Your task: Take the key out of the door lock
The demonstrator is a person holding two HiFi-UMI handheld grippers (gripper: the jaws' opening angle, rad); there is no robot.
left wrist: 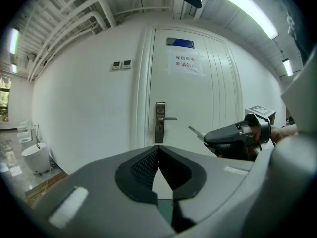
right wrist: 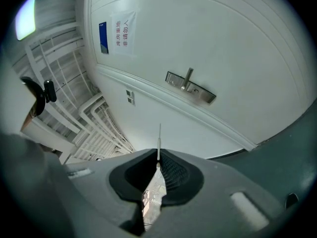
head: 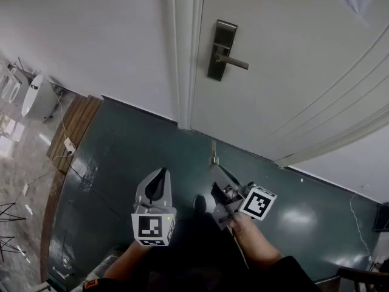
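The white door's metal lock plate [head: 221, 50] with its lever handle [head: 234, 61] stands ahead of me, well apart from both grippers. My right gripper [head: 215, 170] is shut on the key [head: 214, 153], whose thin blade sticks out past the jaws toward the door. In the right gripper view the key [right wrist: 159, 142] rises from the closed jaws of the right gripper [right wrist: 158, 163], and the lock plate [right wrist: 190, 88] lies far beyond it. My left gripper [head: 160, 175] hangs to the left, shut with nothing in it. The left gripper view shows the right gripper [left wrist: 233, 135], the key [left wrist: 195, 131] and the lock plate [left wrist: 160, 122].
The door frame [head: 182, 59] meets a white wall on the left. A dark green floor [head: 121, 163] lies below. White round fixtures [head: 36, 96], a wooden strip [head: 76, 126] and cables [head: 67, 148] sit at far left. A paper notice [left wrist: 188, 63] hangs on the door.
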